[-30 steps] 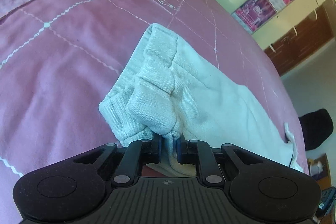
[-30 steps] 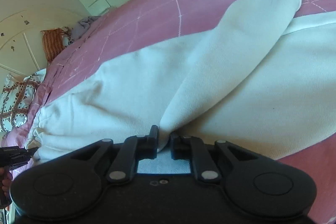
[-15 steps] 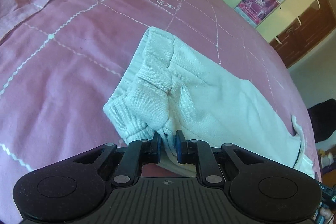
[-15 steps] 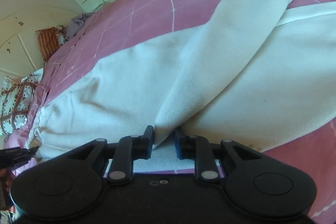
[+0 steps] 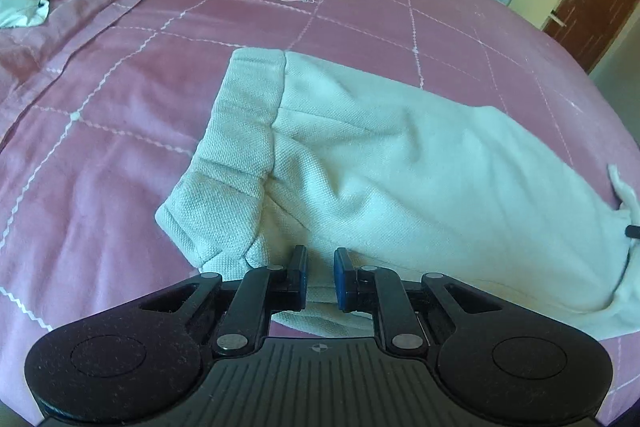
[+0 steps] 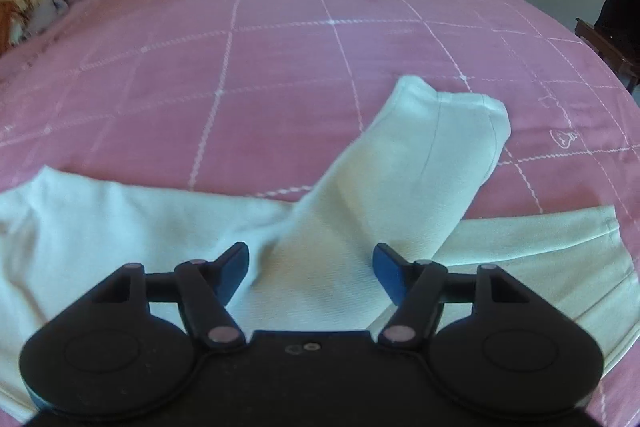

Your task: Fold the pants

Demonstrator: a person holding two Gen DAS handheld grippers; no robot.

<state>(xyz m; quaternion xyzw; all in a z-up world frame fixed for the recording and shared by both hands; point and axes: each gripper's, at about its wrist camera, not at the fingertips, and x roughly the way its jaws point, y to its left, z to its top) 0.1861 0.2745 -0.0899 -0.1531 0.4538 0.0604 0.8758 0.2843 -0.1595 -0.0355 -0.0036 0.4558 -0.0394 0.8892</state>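
Pants (image 5: pixel 400 155) lay on the pink bed (image 5: pixel 120 147), legs running far-right; your left gripper (image 5: pixel 320 277) looked nearly closed, grip unclear; right gripper (image 6: pixel 310 273) was opening, empty, nearer the crossed leg

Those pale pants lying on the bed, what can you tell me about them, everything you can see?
The pants are off-white, a soft textured knit by the look, with a ribbed cuff at the leg end. They lie on the pink quilted bedspread, loosely flattened with shallow wrinkles. In the right wrist view one leg lies slanted across the rest, its hem pointing away. The right gripper is opening, its fingers clear of the cloth. The left gripper is nearly shut just above the near edge.
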